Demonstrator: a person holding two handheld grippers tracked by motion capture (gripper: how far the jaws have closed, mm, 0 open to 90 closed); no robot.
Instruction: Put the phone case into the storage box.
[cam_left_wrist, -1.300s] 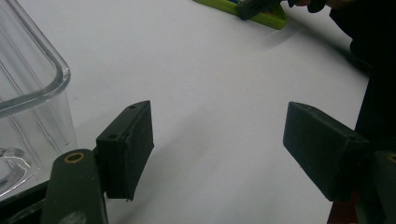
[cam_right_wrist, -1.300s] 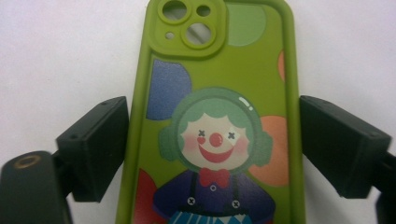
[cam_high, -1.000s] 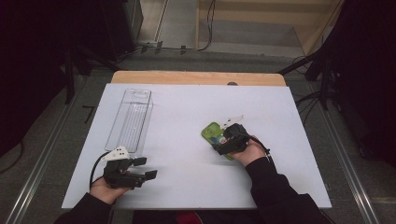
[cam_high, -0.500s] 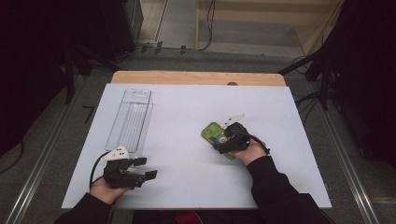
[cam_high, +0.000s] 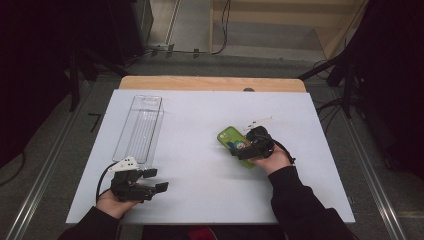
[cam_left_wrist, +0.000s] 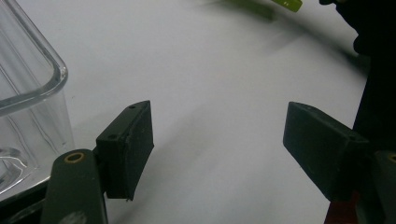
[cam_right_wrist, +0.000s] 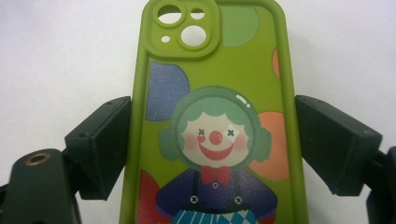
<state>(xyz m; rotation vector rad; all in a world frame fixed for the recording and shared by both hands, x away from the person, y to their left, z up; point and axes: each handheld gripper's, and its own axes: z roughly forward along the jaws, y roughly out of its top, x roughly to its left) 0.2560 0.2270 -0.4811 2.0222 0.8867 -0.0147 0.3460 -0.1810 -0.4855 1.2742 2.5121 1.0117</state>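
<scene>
A green phone case (cam_high: 227, 136) with a cartoon clown on it lies right of the table's middle. In the right gripper view the case (cam_right_wrist: 215, 70) runs up between the two black jaws, its camera cut-outs at the far end. My right gripper (cam_high: 240, 148) (cam_right_wrist: 212, 144) is shut on it, a pad against each long edge. My left gripper (cam_high: 156, 180) (cam_left_wrist: 217, 149) rests near the table's front left, open, with bare white table between its pads. The case's edge (cam_left_wrist: 287, 3) shows at the top of the left gripper view.
A long clear plastic container (cam_high: 140, 127) (cam_left_wrist: 28, 93) stands on the left of the white table (cam_high: 200, 110), its near end just beyond my left gripper. A wooden strip (cam_high: 210, 83) borders the far edge. Cables and dark stands lie on the floor beyond.
My right hand has edged slightly up and to the right over the case. The left hand and the container have not moved.
</scene>
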